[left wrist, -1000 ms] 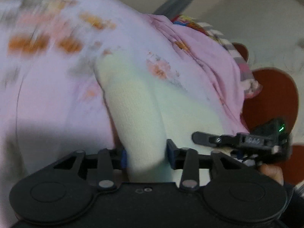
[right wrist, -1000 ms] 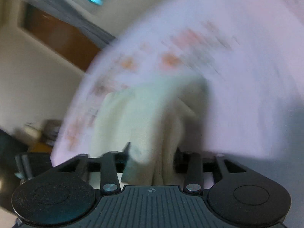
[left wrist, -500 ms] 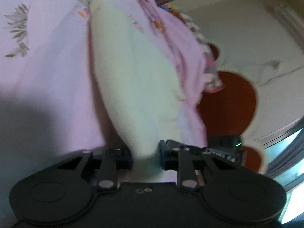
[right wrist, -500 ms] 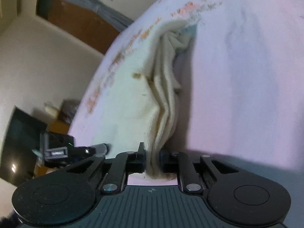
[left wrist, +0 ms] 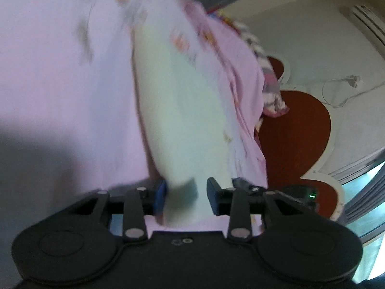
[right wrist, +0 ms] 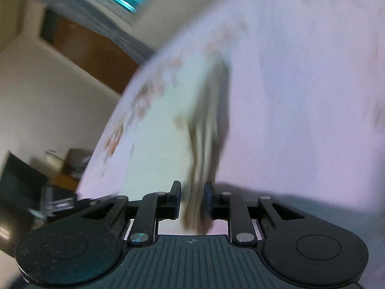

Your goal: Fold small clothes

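Observation:
A small cream garment (left wrist: 182, 110) lies stretched out on a pink flowered bedsheet (left wrist: 62, 77). My left gripper (left wrist: 186, 198) has its jaws set apart around one end of it, with a gap on the right side. In the right wrist view the cream garment (right wrist: 168, 130) runs away from me, bunched in folds along its right edge. My right gripper (right wrist: 192, 201) has its jaws a little apart around that bunched end, the cloth between them. Both views are blurred by motion. The right gripper (left wrist: 276, 190) shows at the left view's lower right.
The pink bedsheet (right wrist: 300, 96) fills most of both views. More crumpled clothes (left wrist: 272, 91) lie at the bed's edge. A brown and white floor (left wrist: 296, 130) lies beyond. A wall, a brown door (right wrist: 91, 48) and clutter on a low table (right wrist: 60, 166) stand at left.
Both grippers' jaws have spread wider around the cream garment than half a second ago. Both cameras are moving, and the views have blurred.

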### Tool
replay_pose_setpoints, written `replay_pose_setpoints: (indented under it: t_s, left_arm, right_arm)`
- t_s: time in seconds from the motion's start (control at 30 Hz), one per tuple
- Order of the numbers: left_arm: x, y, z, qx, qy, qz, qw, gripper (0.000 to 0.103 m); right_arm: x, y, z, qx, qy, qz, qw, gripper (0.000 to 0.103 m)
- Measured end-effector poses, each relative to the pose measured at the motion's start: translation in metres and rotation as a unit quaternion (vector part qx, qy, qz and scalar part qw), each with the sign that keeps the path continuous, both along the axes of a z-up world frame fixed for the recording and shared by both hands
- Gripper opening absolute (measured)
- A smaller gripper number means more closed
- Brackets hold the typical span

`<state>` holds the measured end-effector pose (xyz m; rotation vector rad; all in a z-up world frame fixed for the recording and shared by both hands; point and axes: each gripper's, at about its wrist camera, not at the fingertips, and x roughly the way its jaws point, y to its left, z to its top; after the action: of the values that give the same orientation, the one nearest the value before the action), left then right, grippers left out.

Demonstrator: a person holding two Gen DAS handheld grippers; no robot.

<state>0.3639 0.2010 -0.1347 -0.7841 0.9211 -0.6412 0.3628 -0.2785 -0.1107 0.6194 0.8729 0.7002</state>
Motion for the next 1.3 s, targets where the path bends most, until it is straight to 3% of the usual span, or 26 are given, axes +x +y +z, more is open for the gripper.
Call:
replay_pose_setpoints:
  t_s: [0.03, 0.13, 0.23, 0.33, 0.4, 0.47, 0.57, 0.6, 0.67, 0.73, 0.83, 0.9, 0.97, 1.0, 1.03, 1.2, 1.3]
  left_arm:
    - [0.001, 0.001, 0.012, 0.033, -0.027, 0.019, 0.9989, 0.046]
    - [0.018, -0.016, 0.039, 0.135, -0.087, 0.057, 0.9854, 0.048]
    - [0.043, -0.036, 0.043, 0.168, -0.098, 0.074, 0.978, 0.048]
    - [0.056, -0.044, 0.023, 0.211, -0.083, 0.077, 0.971, 0.05]
    - [0.065, -0.052, 0.011, 0.217, -0.077, 0.063, 0.9711, 0.052]
    - [0.064, -0.046, 0.016, 0.204, -0.096, 0.079, 0.9709, 0.052]
    - [0.062, -0.039, 0.02, 0.215, -0.114, 0.11, 0.9636, 0.054]
    - [0.067, -0.044, 0.017, 0.227, -0.1, 0.106, 0.9628, 0.058]
    - [0.064, -0.045, 0.019, 0.234, -0.085, 0.109, 0.9624, 0.055]
    - [0.041, -0.052, 0.038, 0.252, -0.106, 0.098, 0.9569, 0.056]
    - [-0.013, -0.069, 0.067, 0.289, -0.148, 0.1, 0.9405, 0.062]
    - [-0.054, -0.084, 0.082, 0.324, -0.148, 0.1, 0.9291, 0.064]
    - [-0.097, -0.098, 0.096, 0.351, -0.155, 0.103, 0.9176, 0.067]
    - [-0.118, -0.106, 0.102, 0.368, -0.161, 0.105, 0.9096, 0.069]
    - [-0.137, -0.111, 0.107, 0.38, -0.164, 0.106, 0.9042, 0.07]
    - [-0.226, -0.123, 0.134, 0.401, -0.172, 0.148, 0.8876, 0.072]
    - [-0.26, -0.126, 0.145, 0.397, -0.178, 0.17, 0.8841, 0.072]
  right_arm:
    - [0.003, -0.002, 0.012, -0.015, -0.03, -0.014, 0.999, 0.021]
    - [0.03, 0.017, 0.04, -0.055, -0.1, -0.034, 0.993, 0.021]
    - [0.056, 0.056, 0.052, -0.085, -0.135, -0.013, 0.987, 0.021]
    - [0.067, 0.087, 0.028, -0.179, -0.161, 0.002, 0.971, 0.021]
    - [0.082, 0.1, 0.002, -0.229, -0.143, 0.016, 0.963, 0.021]
    - [0.083, 0.085, -0.013, -0.207, -0.137, 0.019, 0.968, 0.021]
    - [0.076, 0.069, 0.0, -0.164, -0.151, -0.014, 0.975, 0.021]
    - [0.074, 0.07, 0.003, -0.163, -0.152, -0.014, 0.975, 0.021]
    - [0.065, 0.071, 0.011, -0.18, -0.139, -0.013, 0.974, 0.021]
    - [0.042, 0.061, 0.025, -0.168, -0.139, -0.019, 0.976, 0.021]
    - [-0.013, 0.048, 0.048, -0.169, -0.136, -0.025, 0.976, 0.021]
    - [-0.051, 0.045, 0.06, -0.173, -0.133, -0.028, 0.976, 0.024]
    - [-0.095, 0.04, 0.072, -0.177, -0.13, -0.031, 0.975, 0.06]
    - [-0.117, 0.039, 0.08, -0.186, -0.14, -0.036, 0.972, 0.092]
    - [-0.139, 0.038, 0.087, -0.194, -0.157, -0.048, 0.967, 0.097]
    - [-0.233, 0.04, 0.127, -0.217, -0.212, -0.068, 0.95, 0.097]
    - [-0.274, 0.041, 0.138, -0.232, -0.224, -0.093, 0.942, 0.098]
